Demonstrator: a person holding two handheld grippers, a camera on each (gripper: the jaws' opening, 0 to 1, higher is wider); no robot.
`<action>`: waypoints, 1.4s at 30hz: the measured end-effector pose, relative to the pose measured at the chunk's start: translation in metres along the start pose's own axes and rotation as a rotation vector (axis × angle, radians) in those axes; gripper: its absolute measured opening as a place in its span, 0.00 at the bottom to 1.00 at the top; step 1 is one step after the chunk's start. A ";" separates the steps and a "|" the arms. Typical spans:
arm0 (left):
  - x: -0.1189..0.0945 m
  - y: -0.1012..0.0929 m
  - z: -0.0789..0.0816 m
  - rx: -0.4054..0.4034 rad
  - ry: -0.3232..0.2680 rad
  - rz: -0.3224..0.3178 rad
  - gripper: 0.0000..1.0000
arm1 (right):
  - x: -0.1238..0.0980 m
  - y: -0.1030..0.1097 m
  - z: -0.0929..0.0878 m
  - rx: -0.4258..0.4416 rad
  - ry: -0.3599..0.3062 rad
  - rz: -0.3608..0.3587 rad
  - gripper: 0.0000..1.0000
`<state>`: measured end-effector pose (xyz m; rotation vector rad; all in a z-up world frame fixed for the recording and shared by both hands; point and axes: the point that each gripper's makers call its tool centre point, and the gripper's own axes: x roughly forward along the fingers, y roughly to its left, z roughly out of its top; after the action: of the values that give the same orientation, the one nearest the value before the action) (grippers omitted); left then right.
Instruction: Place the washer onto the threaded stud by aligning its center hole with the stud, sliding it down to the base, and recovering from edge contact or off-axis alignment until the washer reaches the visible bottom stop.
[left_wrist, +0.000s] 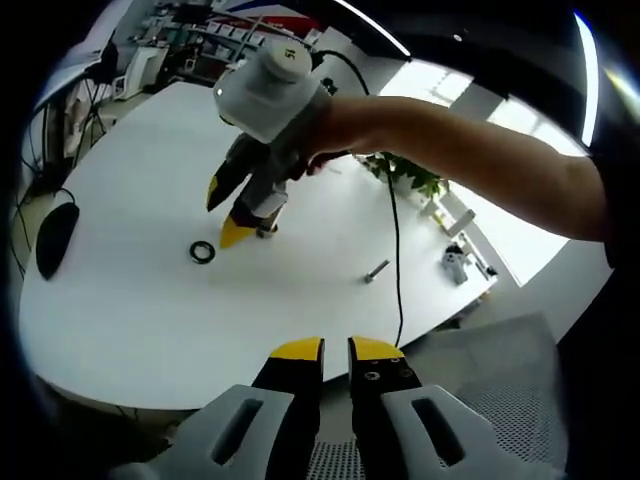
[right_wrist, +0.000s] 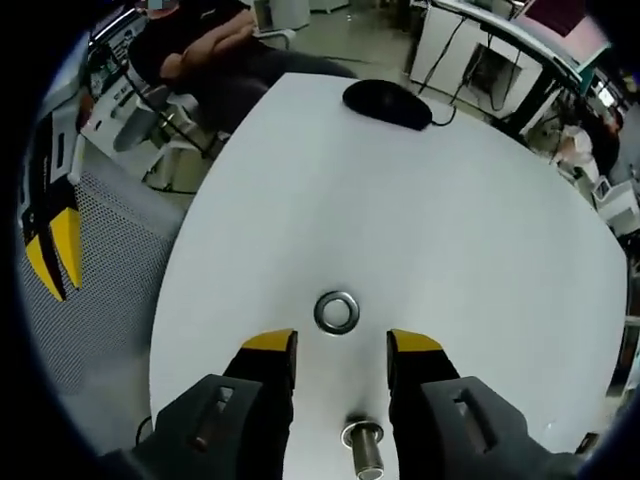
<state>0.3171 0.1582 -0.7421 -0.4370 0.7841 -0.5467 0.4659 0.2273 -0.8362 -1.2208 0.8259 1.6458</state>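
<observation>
The steel washer lies flat on the white table, just ahead of my right gripper, whose jaws stand open on either side of it without touching it. The upright threaded stud stands between the jaw bases, closer to the camera than the washer. In the left gripper view the washer lies to the left of the right gripper, which a person's arm holds tip-down over the table. My left gripper hovers off the table's near edge, its jaws almost together with nothing between them.
A black mouse lies at the table's far end. In the left gripper view a loose bolt, a black cable and a small metal part lie right of the work spot. A seated person and a mesh chair are beside the table.
</observation>
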 end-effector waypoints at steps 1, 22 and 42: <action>0.000 0.000 0.000 -0.004 -0.003 0.001 0.07 | 0.003 0.001 0.001 0.001 -0.002 0.003 0.37; -0.001 0.003 0.000 -0.015 -0.001 0.005 0.07 | 0.032 0.001 -0.004 -0.026 0.044 0.004 0.32; 0.000 0.004 0.000 -0.016 0.001 0.009 0.07 | 0.012 0.009 -0.009 -0.010 0.028 0.018 0.23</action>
<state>0.3178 0.1612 -0.7440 -0.4478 0.7915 -0.5323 0.4596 0.2194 -0.8500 -1.2491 0.8490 1.6533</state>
